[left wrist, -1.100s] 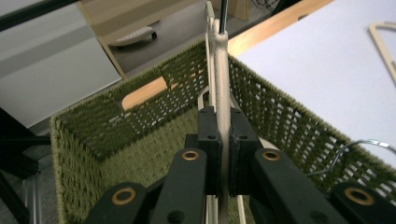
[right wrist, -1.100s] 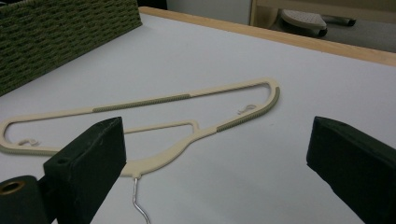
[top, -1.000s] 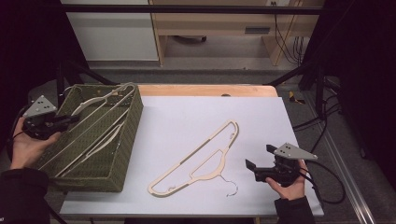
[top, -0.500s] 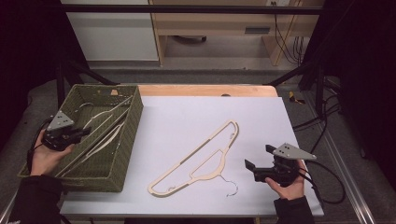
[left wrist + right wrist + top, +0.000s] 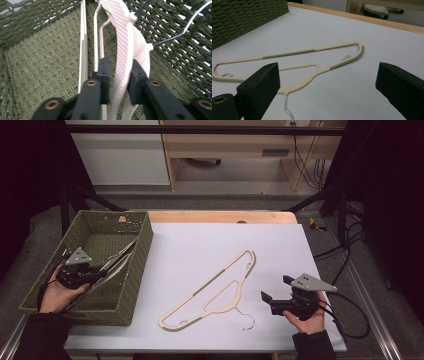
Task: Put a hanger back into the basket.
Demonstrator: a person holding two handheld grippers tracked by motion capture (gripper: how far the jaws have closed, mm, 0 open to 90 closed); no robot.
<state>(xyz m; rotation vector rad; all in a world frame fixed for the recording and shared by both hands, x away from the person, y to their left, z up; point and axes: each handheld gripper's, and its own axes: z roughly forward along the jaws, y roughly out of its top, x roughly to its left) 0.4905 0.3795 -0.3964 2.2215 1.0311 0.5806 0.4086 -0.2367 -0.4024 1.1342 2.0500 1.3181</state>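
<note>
The left tool (image 5: 92, 274) is seen inside the green woven basket (image 5: 142, 252), low near its floor. Between its two black jaws a white hanger (image 5: 126, 50) is standing. The jaws have just been opening, and in the left gripper view a thin gap is seen between the pads and the hanger, so it is no longer pinched. A second white hanger (image 5: 143, 47) is lying right behind the first one, against the basket wall, and their wire hooks (image 5: 180, 32) are pointed up along the weave. A thin rod (image 5: 83, 45) of a hanger is seen beside the left jaw, toward the basket floor.

The right tool (image 5: 277, 292) is held well to the right of the basket, just above the white surface (image 5: 200, 240). Its jaws are spread wide and nothing is between them. A cream hanger (image 5: 215, 292) is laid flat on the surface, between the basket and the right tool, with its hook (image 5: 246, 320) turned toward the person. It is not touched by the right tool.
</note>
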